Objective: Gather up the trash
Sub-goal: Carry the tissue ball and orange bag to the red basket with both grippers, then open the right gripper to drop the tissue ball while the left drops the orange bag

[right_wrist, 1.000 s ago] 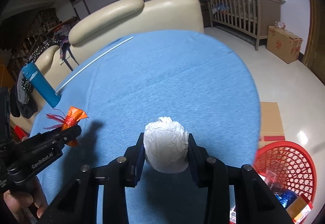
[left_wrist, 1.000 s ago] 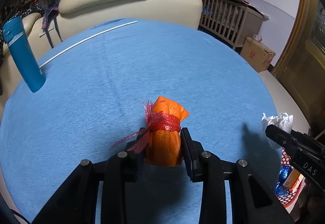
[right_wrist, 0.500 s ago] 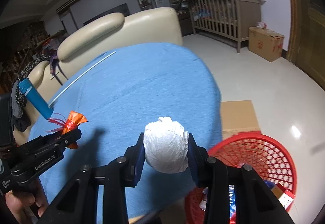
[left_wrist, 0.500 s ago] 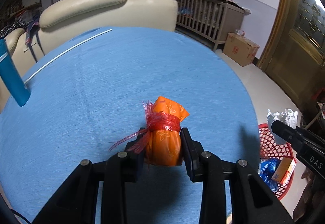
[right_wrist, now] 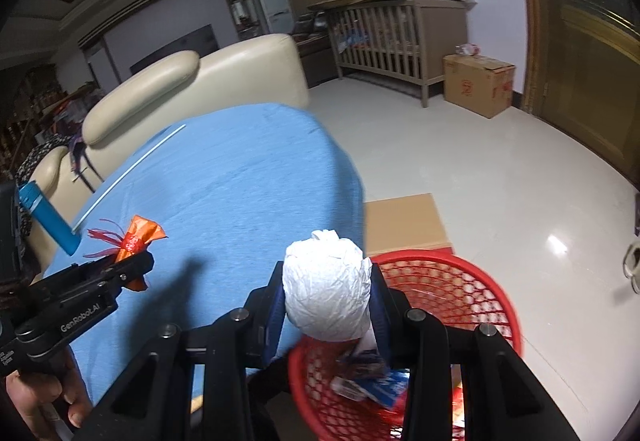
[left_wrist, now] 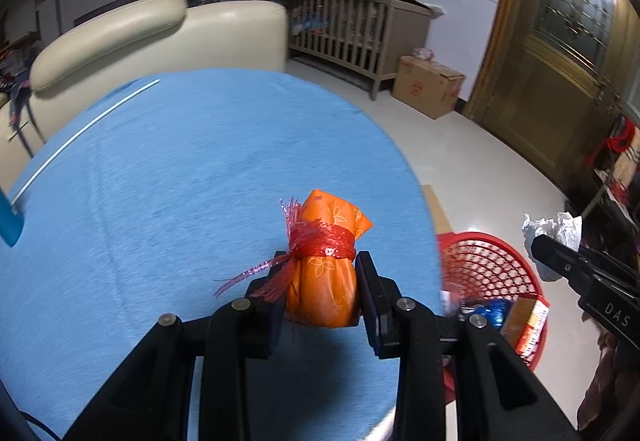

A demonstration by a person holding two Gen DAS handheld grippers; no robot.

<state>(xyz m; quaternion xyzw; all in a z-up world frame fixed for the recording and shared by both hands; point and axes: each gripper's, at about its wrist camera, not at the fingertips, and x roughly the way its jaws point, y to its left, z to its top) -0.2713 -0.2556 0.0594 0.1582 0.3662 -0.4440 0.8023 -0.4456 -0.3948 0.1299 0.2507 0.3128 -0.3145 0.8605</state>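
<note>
My left gripper [left_wrist: 320, 289] is shut on an orange wrapped bundle [left_wrist: 325, 273] tied with red ribbon, held above the right part of the blue table [left_wrist: 168, 177]. My right gripper [right_wrist: 326, 297] is shut on a crumpled white paper ball [right_wrist: 326, 293] and holds it above the near rim of the red mesh basket [right_wrist: 452, 289] on the floor. The basket [left_wrist: 488, 273] holds several wrappers. The bundle also shows in the right wrist view [right_wrist: 138, 239], and the paper ball in the left wrist view [left_wrist: 554, 231].
A blue bottle [right_wrist: 48, 217] and a thin white rod [left_wrist: 84, 129] lie on the table's far left. A cream sofa [left_wrist: 160, 33] stands behind the table. A flat cardboard sheet [right_wrist: 404, 221] lies by the basket. A wooden crib [right_wrist: 400, 37] and a cardboard box [right_wrist: 478, 83] stand farther back.
Both grippers have moved right with their loads. The paper ball went from over the table to over the red basket. The orange bundle has neared the table's right edge.
</note>
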